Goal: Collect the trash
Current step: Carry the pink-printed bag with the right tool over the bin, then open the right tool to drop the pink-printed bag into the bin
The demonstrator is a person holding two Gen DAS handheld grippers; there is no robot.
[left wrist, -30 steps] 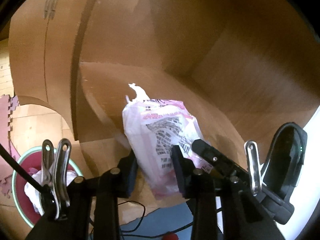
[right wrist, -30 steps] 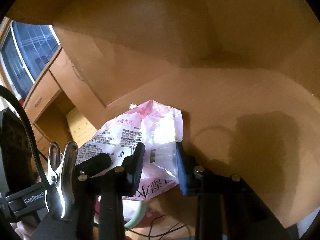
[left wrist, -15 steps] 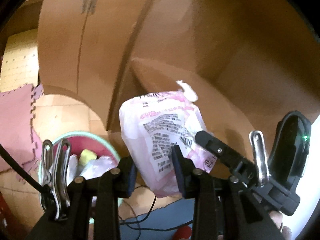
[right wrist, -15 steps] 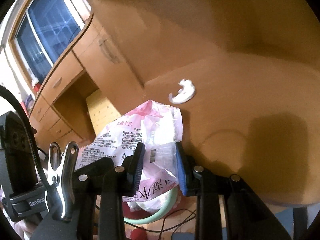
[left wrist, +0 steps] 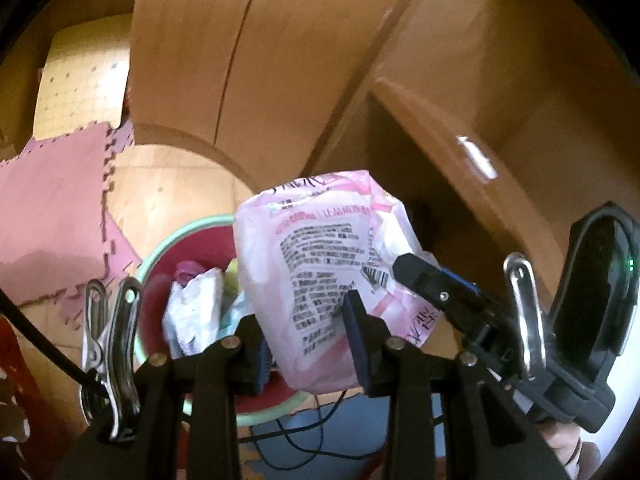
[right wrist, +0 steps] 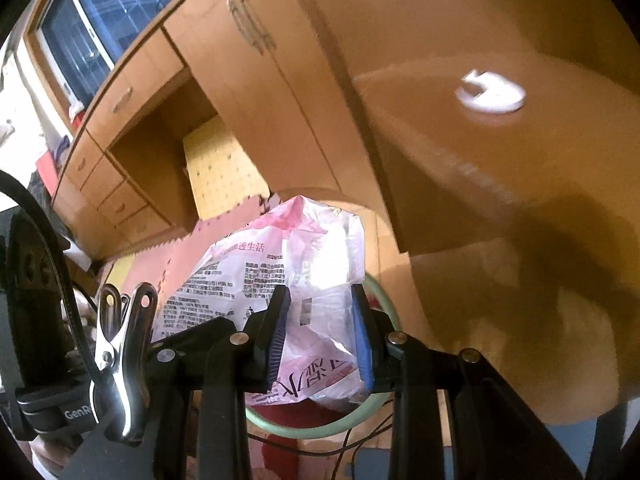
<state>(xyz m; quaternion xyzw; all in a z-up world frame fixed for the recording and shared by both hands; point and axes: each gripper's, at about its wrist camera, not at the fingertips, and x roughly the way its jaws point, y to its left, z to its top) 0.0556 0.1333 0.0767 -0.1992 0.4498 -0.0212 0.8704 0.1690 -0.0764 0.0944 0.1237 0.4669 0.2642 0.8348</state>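
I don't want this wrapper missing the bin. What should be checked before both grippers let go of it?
1. Left gripper clamped on the pink plastic bag: ok.
2. Right gripper clamped on the same bag: ok.
3. Bag is off the desk: ok.
4. Bag over the green-rimmed bin: ok, though it seems near the rim rather than centred.
5. Room left in the bin, which already holds crumpled trash: cannot tell.
6. White scrap on the desk collected: not ok.

A pink and white bag [left wrist: 320, 264] printed with black text is seen; the bin [left wrist: 160, 256] is green-rimmed, red inside.
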